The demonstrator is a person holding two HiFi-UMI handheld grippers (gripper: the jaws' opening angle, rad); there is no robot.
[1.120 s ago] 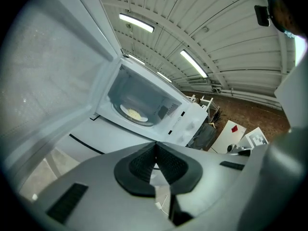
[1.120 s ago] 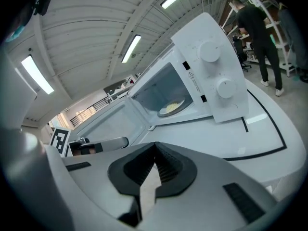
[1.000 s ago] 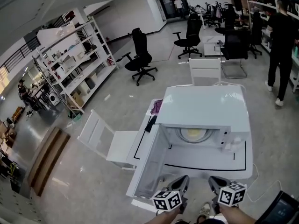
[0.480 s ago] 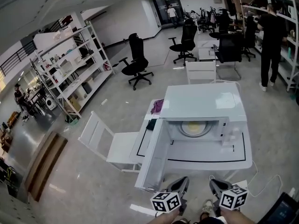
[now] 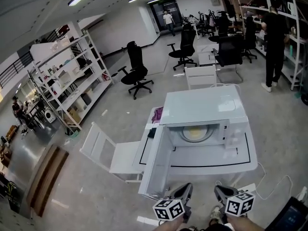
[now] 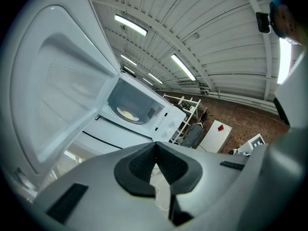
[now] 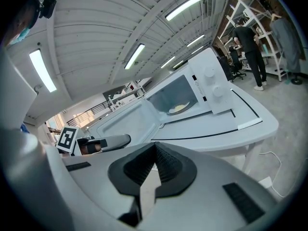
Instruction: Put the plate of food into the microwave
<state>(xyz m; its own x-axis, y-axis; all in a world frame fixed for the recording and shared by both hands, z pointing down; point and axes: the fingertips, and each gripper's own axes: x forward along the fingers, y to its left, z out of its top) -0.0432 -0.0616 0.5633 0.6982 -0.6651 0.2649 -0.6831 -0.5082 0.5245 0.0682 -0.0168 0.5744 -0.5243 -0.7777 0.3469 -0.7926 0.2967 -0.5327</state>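
Left tongs [image 5: 186,188] closed, right tongs [image 5: 219,189] closed, both empty

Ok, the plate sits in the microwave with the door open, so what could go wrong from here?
1. The door stands wide open, out past the table's front edge; a hard push from the shut, empty left gripper could slam it and jolt the plate inside the microwave.
2. A cable trails on the floor by the table's right side, so stepping in could snag it.

Glossy wht microwave [image 5: 204,105], smooth matt table [image 5: 207,160]
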